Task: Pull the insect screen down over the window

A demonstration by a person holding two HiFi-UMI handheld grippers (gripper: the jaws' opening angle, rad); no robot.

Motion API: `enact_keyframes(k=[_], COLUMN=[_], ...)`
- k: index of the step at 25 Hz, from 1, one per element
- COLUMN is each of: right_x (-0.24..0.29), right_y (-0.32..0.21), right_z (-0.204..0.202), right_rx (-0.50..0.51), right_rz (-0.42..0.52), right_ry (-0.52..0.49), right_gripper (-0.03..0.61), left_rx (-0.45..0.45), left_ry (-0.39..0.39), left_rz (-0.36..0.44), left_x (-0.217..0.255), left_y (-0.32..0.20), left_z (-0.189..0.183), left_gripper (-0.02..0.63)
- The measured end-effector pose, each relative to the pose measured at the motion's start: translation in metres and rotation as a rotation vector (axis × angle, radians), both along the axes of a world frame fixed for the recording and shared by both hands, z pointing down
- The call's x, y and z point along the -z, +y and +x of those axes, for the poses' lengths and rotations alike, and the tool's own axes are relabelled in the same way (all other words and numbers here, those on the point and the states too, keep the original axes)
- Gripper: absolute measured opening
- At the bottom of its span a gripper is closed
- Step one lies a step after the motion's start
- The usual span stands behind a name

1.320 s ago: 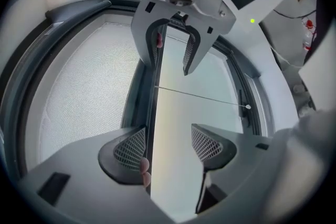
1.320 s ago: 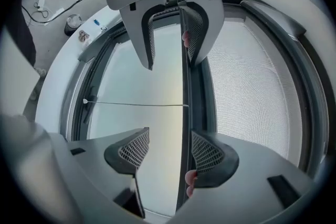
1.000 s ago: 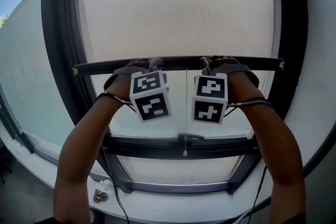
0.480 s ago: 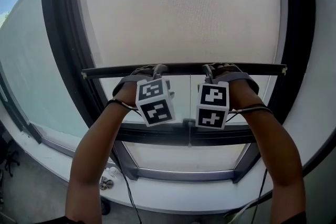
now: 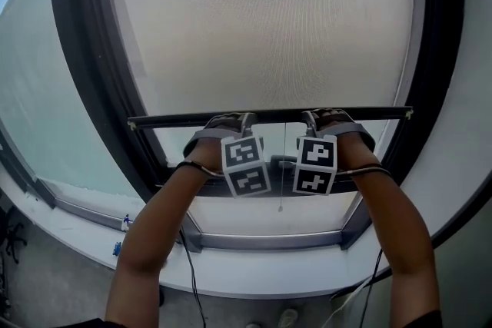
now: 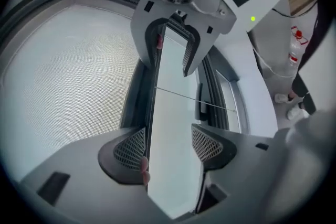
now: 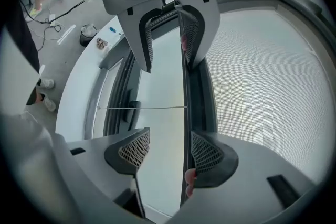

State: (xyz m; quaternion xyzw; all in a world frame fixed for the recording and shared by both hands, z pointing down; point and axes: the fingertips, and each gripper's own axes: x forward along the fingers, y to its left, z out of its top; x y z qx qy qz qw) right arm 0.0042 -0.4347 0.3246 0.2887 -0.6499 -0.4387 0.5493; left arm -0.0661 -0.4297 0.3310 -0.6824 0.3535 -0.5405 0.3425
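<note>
Nearly down: open grippers straddle the screen's pull bar

On the left gripper (image 6: 170, 147) the jaws are wide apart, nothing clamped. The pull bar (image 6: 152, 113) runs between them, lying against the mesh-patterned pad nearer the screen only; the other pad is clear of it. The right gripper (image 7: 170, 152) mirrors this: jaws apart, bar against the screen-side pad. A fingertip (image 6: 144, 176) shows beside the bar at the left jaw.

Likely reason: the bar needs pushing down, not pinching, so the open jaws hook over it, one either side of centre, which should keep it level. In the head view both sit on the bar close together near its middle, arms reaching up from below.

The bar is thin, dark, straight and rigid-looking, probably metal; it spans the opening side to side. The insect screen (image 5: 269, 27) is fine pale woven mesh, taut, semi-see-through, covering the pane above the bar. A thin pull cord (image 5: 282, 165) hangs from the bar's middle. Bare glass shows under the bar, with the lower rail (image 5: 269, 240) further down. The window frame (image 5: 84, 73) is black, thick, smooth. Mostly done; only the last stretch is left.
</note>
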Motion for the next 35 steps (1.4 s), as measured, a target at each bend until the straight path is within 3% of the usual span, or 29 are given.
enact_keyframes(k=[7, 16, 20, 28, 35], right_x=[-0.012, -0.038, -0.029, -0.117, -0.135], right_y=[-0.005, -0.004, -0.002, 0.007, 0.01], right_z=[-0.005, -0.002, -0.004, 0.001, 0.001], right_rx=[-0.01, -0.02, -0.022, -0.018, -0.016], right_rz=[-0.002, -0.071, -0.084, -0.122, -0.14], right_ry=[-0.03, -0.015, -0.019, -0.008, -0.013], right_gripper=[0.252, 0.245, 0.245, 0.245, 0.245], left_rx=[0.007, -0.016, -0.01, 0.0, 0.009], left_ry=[0.066, 0.157, 0.158, 0.129, 0.133], left_rz=[0.004, -0.099, -0.105, -0.149, -0.172], left_x=[-0.013, -0.034, -0.028, -0.115, -0.133], left_y=[-0.008, 0.0, -0.001, 0.009, 0.012], left_z=[-0.002, 0.006, 0.002, 0.006, 0.004], left_gripper=[0.278, 0.278, 0.278, 0.278, 0.278])
